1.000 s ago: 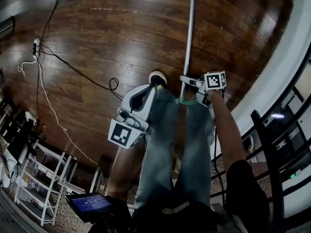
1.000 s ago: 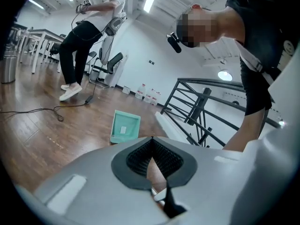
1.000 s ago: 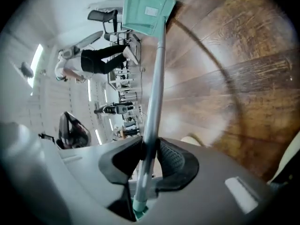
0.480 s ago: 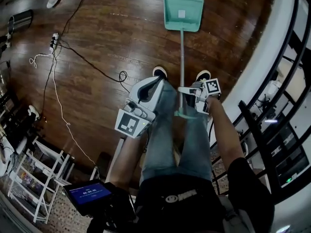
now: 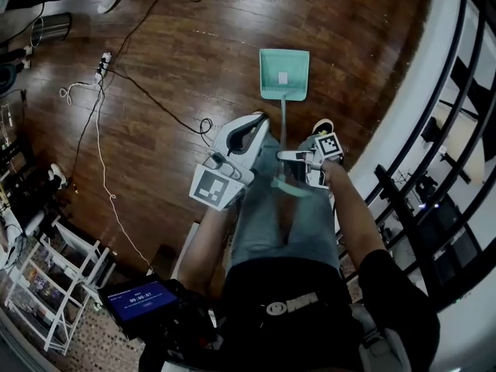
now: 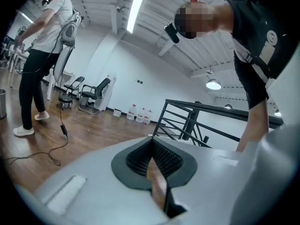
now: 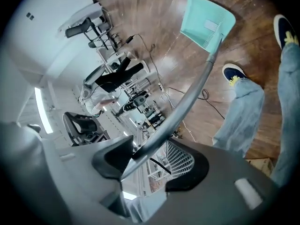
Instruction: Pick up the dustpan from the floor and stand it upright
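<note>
We hold a gripper in each hand, out in front of our legs. The left gripper [image 6: 151, 142] has its two jaws pressed together at the tips. Nothing is between them. In the head view it is just to the left of the handle and does not touch it.

The right gripper [image 7: 147, 150] has the long grey handle [image 7: 187, 102] of the dustpan [image 5: 284, 74] running between its jaws. These jaws have just been opening. Now they are spread. The handle leans on one black pad, and the other pad stands a little away from it, so the handle is not pinched.

The dustpan is light green. Its wide pan end is low down by the brown wood floor [image 5: 178, 37], a bit past our shoes [image 5: 324, 125]. We cannot tell if it touches the floor. The handle comes straight up from the pan to the right gripper. The green end of the handle pokes out past the gripper, over our blue jeans [image 5: 271, 215].

Black and white cables [image 5: 97, 130] lie across the floor to our left. A black railing [image 5: 434, 177] runs along our right side. A small lit screen [image 5: 139, 299] is close to our body. In the left gripper view, a person [image 6: 42, 50] in a white top stands far off, and a chair [image 6: 96, 95] is by the white wall.
</note>
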Action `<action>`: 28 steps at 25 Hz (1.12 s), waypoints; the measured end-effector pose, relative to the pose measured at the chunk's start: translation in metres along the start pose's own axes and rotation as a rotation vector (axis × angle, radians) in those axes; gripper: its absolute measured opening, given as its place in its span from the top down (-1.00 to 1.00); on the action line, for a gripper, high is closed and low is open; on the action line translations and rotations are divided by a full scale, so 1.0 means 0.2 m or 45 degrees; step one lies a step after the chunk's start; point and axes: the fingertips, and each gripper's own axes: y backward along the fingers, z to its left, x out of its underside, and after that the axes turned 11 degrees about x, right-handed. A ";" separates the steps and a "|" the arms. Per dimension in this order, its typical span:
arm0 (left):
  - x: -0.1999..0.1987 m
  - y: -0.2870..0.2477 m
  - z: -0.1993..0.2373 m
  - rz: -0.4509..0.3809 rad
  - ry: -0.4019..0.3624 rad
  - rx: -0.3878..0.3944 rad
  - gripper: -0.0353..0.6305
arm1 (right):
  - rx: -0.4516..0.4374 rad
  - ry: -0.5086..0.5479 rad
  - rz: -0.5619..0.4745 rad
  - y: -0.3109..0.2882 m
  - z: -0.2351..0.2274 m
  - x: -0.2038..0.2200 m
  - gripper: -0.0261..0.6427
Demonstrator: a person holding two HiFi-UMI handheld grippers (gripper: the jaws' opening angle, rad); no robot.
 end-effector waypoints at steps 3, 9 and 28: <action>-0.02 0.00 0.02 -0.011 -0.004 -0.010 0.84 | 0.063 0.114 0.106 0.00 0.02 -0.03 0.16; -0.03 -0.01 0.03 -0.016 -0.010 -0.012 0.84 | 0.184 0.269 0.393 0.06 0.08 -0.03 -0.01; -0.07 -0.08 0.06 -0.001 -0.012 0.002 0.84 | -0.269 -0.120 -0.029 0.31 0.16 -0.26 -0.19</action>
